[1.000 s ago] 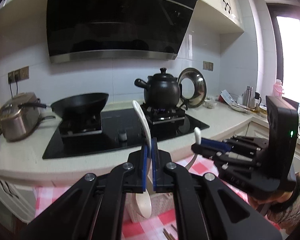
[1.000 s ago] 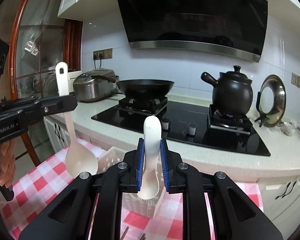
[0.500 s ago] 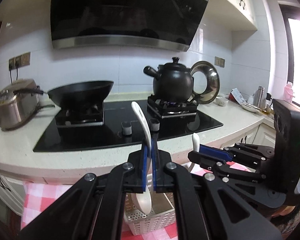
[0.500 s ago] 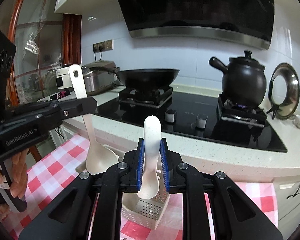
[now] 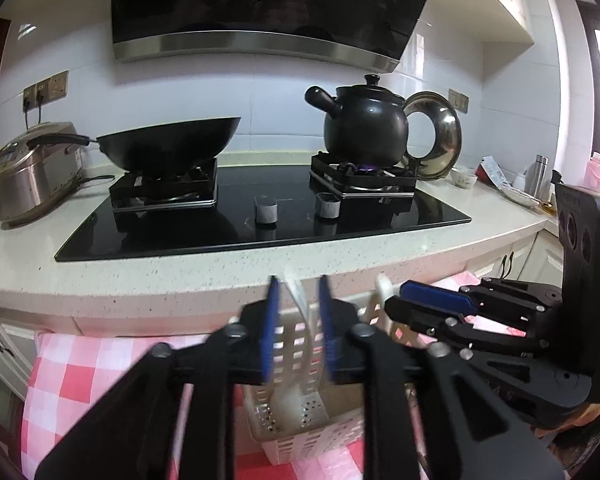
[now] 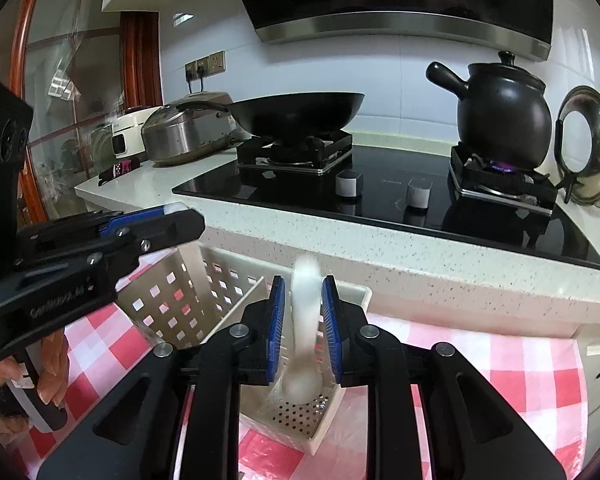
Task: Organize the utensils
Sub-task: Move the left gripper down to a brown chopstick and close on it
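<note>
A white slotted utensil basket (image 5: pixel 324 436) (image 6: pixel 168 304) stands on a red-checked cloth just before the counter edge. My left gripper (image 5: pixel 297 304) hangs over its left part with its jaws opening. A blurred white spoon (image 5: pixel 294 286) stands loose between the pads, bowl down in the basket. My right gripper (image 6: pixel 303 300) is over the right compartment, jaws opening too. Its white spoon (image 6: pixel 300 384) is blurred, apart from the pads, with the bowl near the perforated floor. Each gripper shows in the other's view: the right gripper (image 5: pixel 396 300) and the left gripper (image 6: pixel 172 220).
The stone counter edge (image 5: pixel 220 280) runs right behind the basket. On the hob sit a black wok (image 5: pixel 172 144) and a black clay pot (image 5: pixel 364 128) over a lit burner. A rice cooker (image 5: pixel 32 176) stands left, a steel lid (image 5: pixel 440 136) right. A hand (image 6: pixel 48 376) holds the left gripper.
Both grippers came down toward the basket. Both pairs of pads have parted, and each spoon has slid down between them into the basket.
</note>
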{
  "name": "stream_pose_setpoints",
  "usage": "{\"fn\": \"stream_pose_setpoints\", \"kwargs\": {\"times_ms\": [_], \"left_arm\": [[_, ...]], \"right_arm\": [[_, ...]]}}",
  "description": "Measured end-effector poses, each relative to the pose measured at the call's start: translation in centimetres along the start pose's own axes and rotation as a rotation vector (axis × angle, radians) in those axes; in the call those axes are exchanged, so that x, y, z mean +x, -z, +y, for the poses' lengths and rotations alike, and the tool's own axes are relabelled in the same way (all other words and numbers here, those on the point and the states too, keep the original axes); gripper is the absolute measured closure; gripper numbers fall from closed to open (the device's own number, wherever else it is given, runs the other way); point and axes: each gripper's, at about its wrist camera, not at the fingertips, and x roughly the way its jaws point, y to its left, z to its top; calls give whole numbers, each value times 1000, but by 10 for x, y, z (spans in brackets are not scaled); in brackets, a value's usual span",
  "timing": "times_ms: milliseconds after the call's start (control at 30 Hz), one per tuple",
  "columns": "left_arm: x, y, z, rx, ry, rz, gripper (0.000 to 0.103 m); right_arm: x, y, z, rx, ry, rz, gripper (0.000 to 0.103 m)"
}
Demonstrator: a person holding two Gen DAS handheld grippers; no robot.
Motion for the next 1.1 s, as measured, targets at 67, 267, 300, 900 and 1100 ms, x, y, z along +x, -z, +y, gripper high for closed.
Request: {"fn": "stream_pose_setpoints", "kwargs": {"times_ms": [67, 267, 300, 900, 1100], "left_arm": [[-2, 4, 3, -9, -7, 1, 72], [-23, 10, 10, -12, -34, -5, 67], [-30, 11, 10, -13, -35, -10, 64], [-161, 95, -12, -6, -96, -20, 5], [-173, 123, -8, -73, -91, 23, 5]], "right_arm": [[-1, 1, -1, 3, 2, -2, 82], [-19, -1, 1, -4, 16, -16, 82], [-25, -2, 2, -6, 18, -20, 82], [-134, 63, 41, 58, 70, -6, 51], [-150, 92, 55, 74, 78, 19, 43]]}}
